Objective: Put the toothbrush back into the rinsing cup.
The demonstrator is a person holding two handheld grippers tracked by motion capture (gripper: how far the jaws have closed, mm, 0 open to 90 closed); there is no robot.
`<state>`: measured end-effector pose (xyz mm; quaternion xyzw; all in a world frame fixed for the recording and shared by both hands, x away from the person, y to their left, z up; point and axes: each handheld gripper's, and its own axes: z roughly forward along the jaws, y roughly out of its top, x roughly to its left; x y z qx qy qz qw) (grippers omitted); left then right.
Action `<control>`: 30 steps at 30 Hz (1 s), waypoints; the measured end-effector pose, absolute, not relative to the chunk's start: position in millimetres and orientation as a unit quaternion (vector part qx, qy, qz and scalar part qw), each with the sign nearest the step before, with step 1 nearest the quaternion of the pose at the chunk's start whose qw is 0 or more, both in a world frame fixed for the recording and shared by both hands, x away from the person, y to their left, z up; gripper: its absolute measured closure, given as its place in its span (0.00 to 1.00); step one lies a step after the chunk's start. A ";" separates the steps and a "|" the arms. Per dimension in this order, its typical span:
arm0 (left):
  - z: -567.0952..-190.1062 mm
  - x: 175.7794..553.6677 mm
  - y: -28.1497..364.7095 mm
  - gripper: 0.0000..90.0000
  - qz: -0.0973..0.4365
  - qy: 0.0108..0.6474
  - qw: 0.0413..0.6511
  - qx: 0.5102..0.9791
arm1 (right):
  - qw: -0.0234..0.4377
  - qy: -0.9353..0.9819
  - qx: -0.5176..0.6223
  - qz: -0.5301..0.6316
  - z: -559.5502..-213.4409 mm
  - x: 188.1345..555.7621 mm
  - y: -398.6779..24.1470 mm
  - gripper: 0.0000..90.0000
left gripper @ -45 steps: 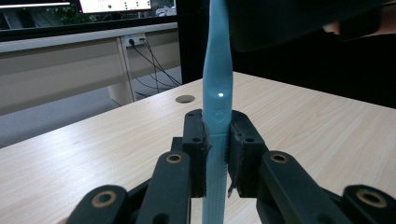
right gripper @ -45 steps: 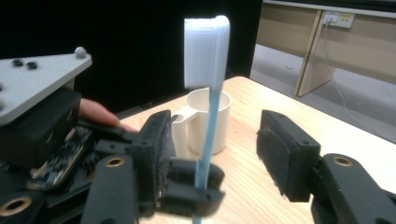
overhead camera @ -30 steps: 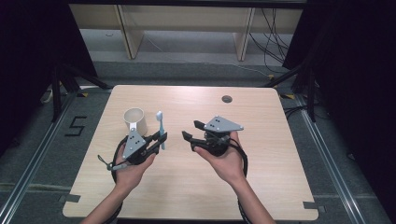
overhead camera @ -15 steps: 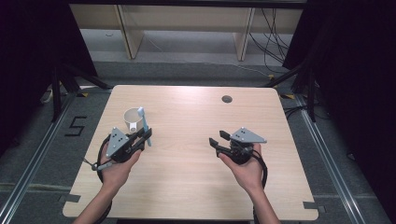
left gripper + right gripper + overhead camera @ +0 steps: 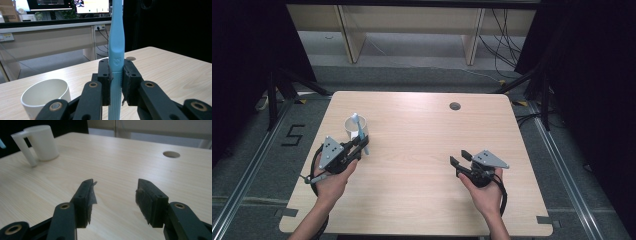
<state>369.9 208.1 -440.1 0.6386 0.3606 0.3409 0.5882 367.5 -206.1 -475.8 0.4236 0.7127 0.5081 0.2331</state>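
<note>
A lab or office test space: beyond the left gripper (image 5: 116, 87) sit lit monitors (image 5: 92, 5) on a long desk (image 5: 50, 37); black curtains (image 5: 592, 75) flank the wooden table (image 5: 422, 150), floor rails (image 5: 242, 180) alongside.

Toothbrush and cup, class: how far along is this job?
Done: the left hand-held gripper is shut on the upright toothbrush. In hand: it holds the brush beside the white cup. Left: likely putting the brush into the cup. The right hand-held gripper is open with nothing between its jaws.
</note>
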 end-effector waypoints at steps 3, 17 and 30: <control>-441.7 368.7 211.1 0.87 0.345 0.366 0.589 0.632 | 0.264 0.713 0.426 0.491 -482.5 366.4 -214.9 0.56; -440.5 363.4 228.9 0.87 0.368 0.385 0.593 0.604 | 0.277 0.696 0.447 0.489 -498.1 363.4 -224.9 0.56; -435.6 364.6 241.2 0.87 0.388 0.399 0.592 0.583 | 0.280 0.702 0.441 0.484 -500.0 363.7 -223.9 0.56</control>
